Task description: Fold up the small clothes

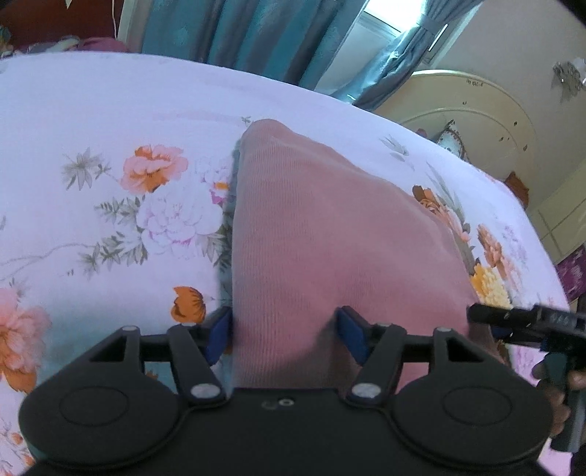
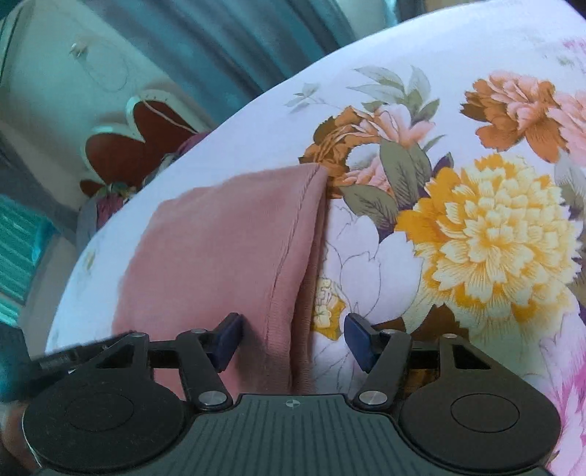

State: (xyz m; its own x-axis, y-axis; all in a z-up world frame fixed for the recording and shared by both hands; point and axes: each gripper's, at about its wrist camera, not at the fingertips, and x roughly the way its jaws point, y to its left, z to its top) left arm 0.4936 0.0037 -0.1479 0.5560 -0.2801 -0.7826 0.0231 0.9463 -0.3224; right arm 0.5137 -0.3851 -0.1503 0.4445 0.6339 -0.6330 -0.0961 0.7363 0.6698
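A small pink knit garment (image 1: 322,227) lies folded flat on the floral bedsheet (image 1: 91,110). My left gripper (image 1: 285,335) is open, its blue pads spread over the garment's near left part, the left pad at the garment's left edge. The right gripper (image 1: 512,322) shows at the garment's near right corner. In the right wrist view the garment (image 2: 227,241) lies left of centre with a hemmed right edge. My right gripper (image 2: 293,338) is open, its pads spread on either side of that hemmed edge. Part of the left gripper (image 2: 66,357) shows at lower left.
The bedsheet (image 2: 476,55) with large printed flowers covers the bed. Teal curtains (image 1: 256,33) and a window hang behind the bed. A cream headboard (image 1: 476,121) stands at the right, and the bed's edge falls away there.
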